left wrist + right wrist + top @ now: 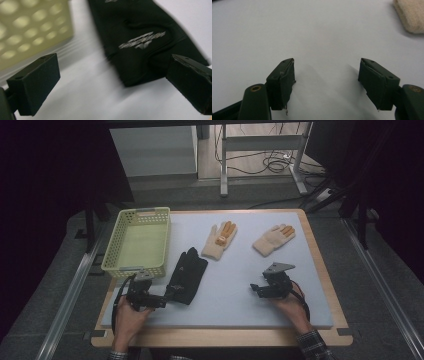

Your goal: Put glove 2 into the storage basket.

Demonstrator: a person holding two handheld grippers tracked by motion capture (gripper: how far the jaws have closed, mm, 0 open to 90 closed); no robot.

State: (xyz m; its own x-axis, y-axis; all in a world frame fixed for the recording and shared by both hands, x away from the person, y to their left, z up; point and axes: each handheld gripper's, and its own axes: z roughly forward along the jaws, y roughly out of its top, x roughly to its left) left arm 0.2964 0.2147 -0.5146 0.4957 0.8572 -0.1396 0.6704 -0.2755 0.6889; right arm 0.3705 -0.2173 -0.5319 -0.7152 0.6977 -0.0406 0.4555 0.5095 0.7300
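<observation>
A pale yellow-green perforated basket (136,242) stood at the far left of the worktop (235,285). Just right of it lay a black glove (187,274) — dark ribbed fabric with small silvery markings, its cuff toward the near side. The left claw (167,299) sat at that cuff, jaws spread wide, gripping nothing. Farther right, at the far side, lay two cream gloves with orange fingertips (219,240) (273,239), well apart. The right claw (257,288) rested over bare white surface — jaws wide, empty.
</observation>
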